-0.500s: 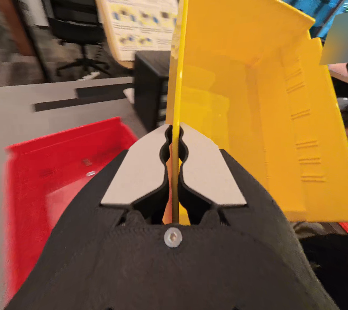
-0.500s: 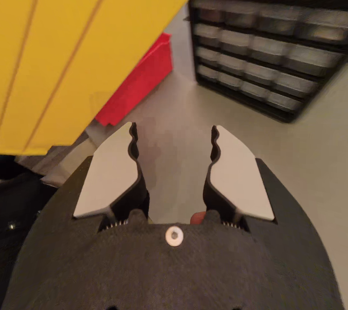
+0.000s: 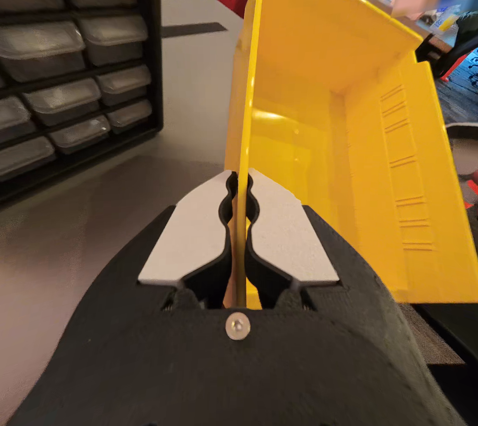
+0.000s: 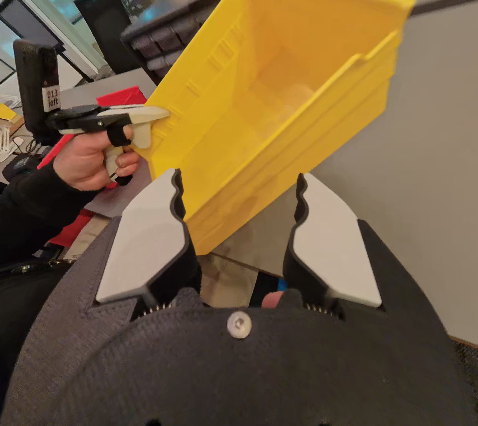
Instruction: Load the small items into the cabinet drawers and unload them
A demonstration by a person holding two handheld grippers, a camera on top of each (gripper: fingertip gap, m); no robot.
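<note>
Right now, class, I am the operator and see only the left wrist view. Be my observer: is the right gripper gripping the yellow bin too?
Observer: No. The right gripper is open, and the yellow bin only has its lower corner showing between the fingers.
Operator: Does the bin rest on the table?
Observer: No. It hangs tilted above the grey table, held only by the left gripper on its side wall.
Operator: What lies behind my gripper?
Observer: A hand on its handle, and a red bin beyond.

Grey table (image 3: 108, 206) with black drawer cabinet (image 3: 77, 64) and red bin (image 4: 121, 99).
</note>
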